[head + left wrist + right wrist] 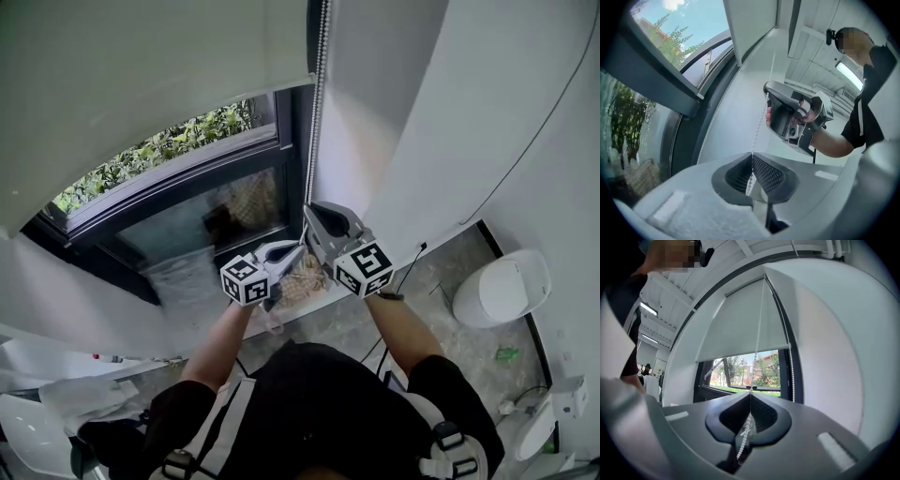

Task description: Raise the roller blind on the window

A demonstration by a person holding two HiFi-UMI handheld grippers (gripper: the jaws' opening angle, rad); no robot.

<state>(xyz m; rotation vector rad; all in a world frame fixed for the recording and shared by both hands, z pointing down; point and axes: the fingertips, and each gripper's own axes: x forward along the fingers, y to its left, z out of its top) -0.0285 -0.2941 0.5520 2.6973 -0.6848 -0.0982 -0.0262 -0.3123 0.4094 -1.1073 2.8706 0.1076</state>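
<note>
Because a roller blind of this kind is wound up by its cord and not by its cloth, both tools are at the bead chain (319, 112) that hangs along the right side of the window (187, 202), and neither touches the roller blind (141, 75) itself. The left gripper (752, 171) has its jaws pressed together on the chain, with the beads running up out of the pads. The right gripper (749, 414) is likewise closed on the chain, with beads trailing out below its pads. The left gripper view shows the chain rising from the left jaws straight to the right gripper, so both seem to hold the same run, the right one above and the left just beneath, close together in front of the person. That stacked grip reads as a hand-over-hand pull: two clamps on one run share the load and keep the small beads from slipping through. The blind hangs partway down, its hem across the upper part of the glass with greenery showing below, so I judge the raising to be under way and far from finished. Counted: two grippers, each with one marker cube (246, 279); one blind; one window; one chain, of which two runs show in the right gripper view, one in the jaws and a second run (790, 366) hanging free beside the frame
</note>
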